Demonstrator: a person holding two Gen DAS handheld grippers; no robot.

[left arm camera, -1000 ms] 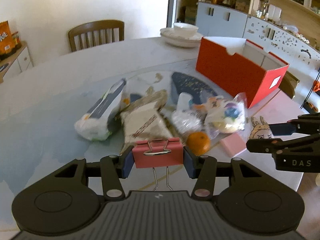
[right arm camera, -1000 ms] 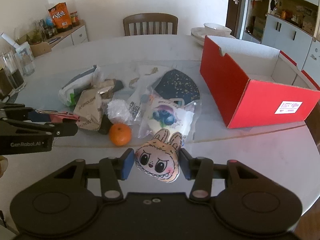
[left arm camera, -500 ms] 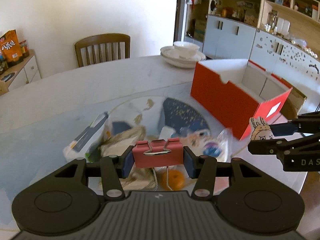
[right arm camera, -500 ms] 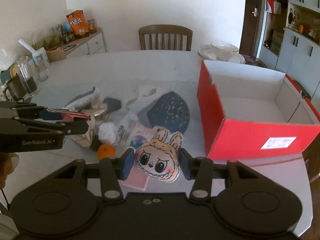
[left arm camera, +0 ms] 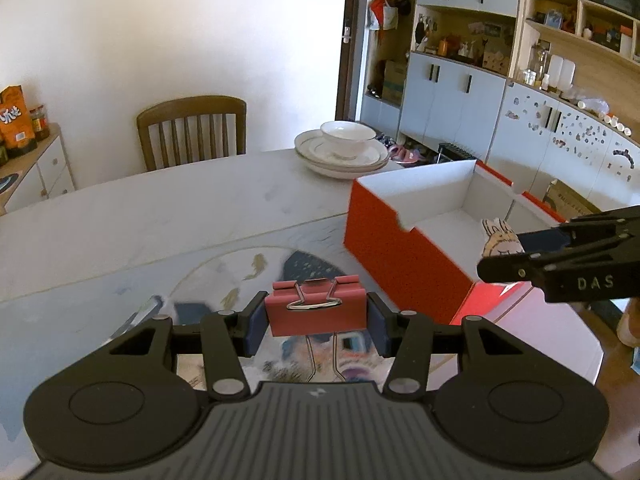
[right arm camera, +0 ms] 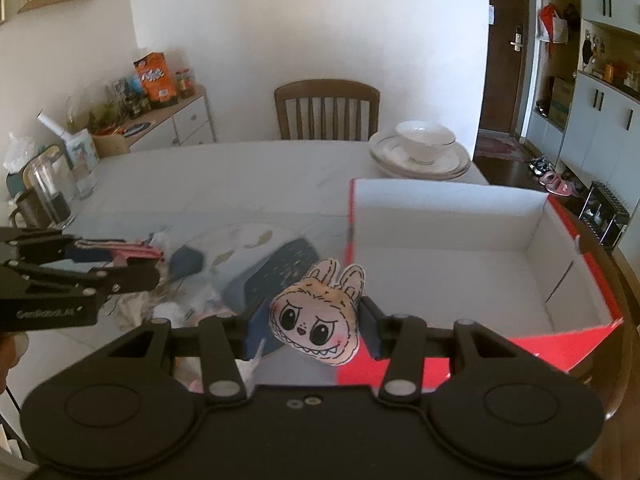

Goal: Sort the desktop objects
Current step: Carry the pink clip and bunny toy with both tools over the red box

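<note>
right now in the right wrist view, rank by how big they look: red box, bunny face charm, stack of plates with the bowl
1. red box
2. and 3. unsure: bunny face charm and stack of plates cover about the same area, and the charm sits nearest the camera, which inflates it.

- We count two hand-held grippers: the left hand-held gripper and the right hand-held gripper.
- We see one pink binder clip.
- One rabbit-eared plush face.
- One red box on the counter.
- One bowl, on a stack of plates whose number we cannot tell.
- One wooden chair.
- One orange snack bag.
</note>
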